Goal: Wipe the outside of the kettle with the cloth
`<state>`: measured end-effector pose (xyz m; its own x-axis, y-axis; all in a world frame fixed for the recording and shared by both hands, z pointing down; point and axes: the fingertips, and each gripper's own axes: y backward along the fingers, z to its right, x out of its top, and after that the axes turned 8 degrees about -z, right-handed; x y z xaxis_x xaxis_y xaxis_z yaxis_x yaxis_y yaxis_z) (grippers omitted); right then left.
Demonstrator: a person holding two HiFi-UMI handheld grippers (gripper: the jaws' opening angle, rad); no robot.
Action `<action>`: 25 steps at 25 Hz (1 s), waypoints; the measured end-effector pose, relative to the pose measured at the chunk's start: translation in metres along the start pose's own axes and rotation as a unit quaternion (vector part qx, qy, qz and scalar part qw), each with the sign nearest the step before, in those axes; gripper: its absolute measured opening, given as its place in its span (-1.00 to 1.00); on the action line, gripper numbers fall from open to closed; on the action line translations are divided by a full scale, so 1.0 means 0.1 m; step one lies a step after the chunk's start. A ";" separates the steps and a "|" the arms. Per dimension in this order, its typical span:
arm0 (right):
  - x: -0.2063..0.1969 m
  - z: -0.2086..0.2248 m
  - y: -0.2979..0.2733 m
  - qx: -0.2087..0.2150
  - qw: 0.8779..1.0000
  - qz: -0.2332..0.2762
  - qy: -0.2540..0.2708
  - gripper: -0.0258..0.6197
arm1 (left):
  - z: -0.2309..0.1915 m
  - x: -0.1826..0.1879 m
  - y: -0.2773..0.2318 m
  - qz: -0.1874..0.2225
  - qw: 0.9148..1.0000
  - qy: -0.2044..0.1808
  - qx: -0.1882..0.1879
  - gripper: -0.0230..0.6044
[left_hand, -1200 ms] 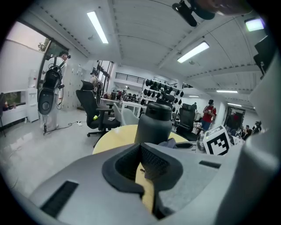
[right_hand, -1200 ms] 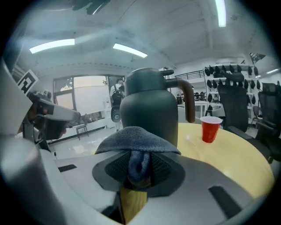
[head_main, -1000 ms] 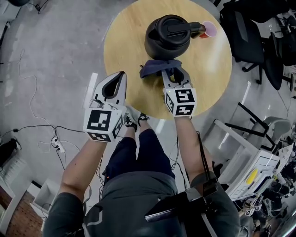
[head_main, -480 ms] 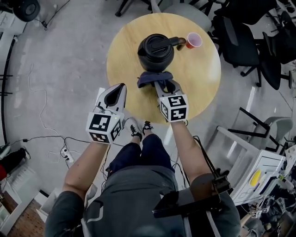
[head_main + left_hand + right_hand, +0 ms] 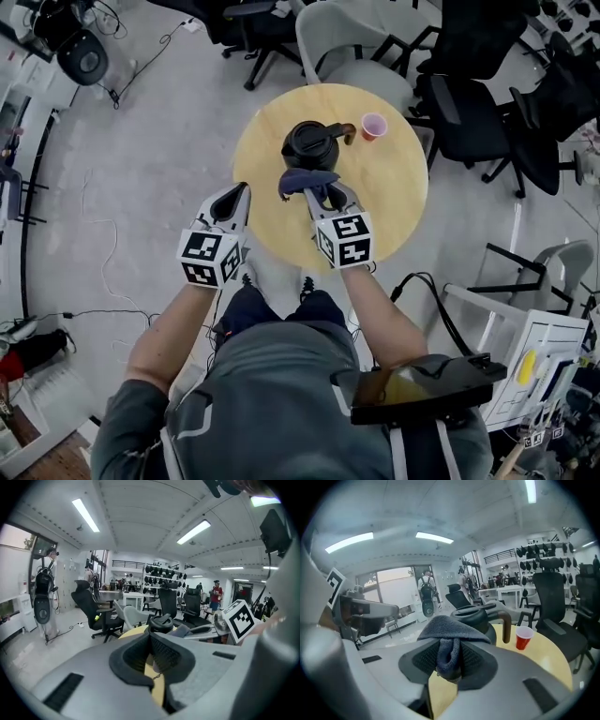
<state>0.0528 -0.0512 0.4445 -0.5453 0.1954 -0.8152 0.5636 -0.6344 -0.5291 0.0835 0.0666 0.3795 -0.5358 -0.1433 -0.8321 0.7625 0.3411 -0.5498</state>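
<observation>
The right gripper pinches the cloth at the kettle's near side; best press it flat and sweep round, while the left gripper, jaws together, stays empty.

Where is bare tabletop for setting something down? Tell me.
Bare: the table's right half, between cup and near edge; a narrower strip left of the kettle. Crowded: the middle, where the right gripper holds the cloth by the kettle.

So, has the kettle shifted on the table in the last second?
No. The kettle keeps its place on the round table, handle towards the red cup; only the head view has pulled back.
</observation>
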 end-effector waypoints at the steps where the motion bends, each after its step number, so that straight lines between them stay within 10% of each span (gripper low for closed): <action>1: 0.05 -0.04 -0.02 -0.002 1.000 0.001 0.002 -0.57 | -0.01 0.03 0.00 0.003 1.000 0.001 -0.005 -0.90; 25: -0.42 0.01 -0.72 -0.204 0.978 -0.021 -0.044 -0.56 | -0.74 -0.23 -0.33 -0.001 0.984 -0.056 -0.169 -0.90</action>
<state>0.0340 -0.0145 0.5173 -0.6147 0.1386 -0.7765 0.7301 -0.2724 -0.6266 0.0436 0.1269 0.4221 -0.4802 -0.2396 -0.8438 0.5871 0.6269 -0.5121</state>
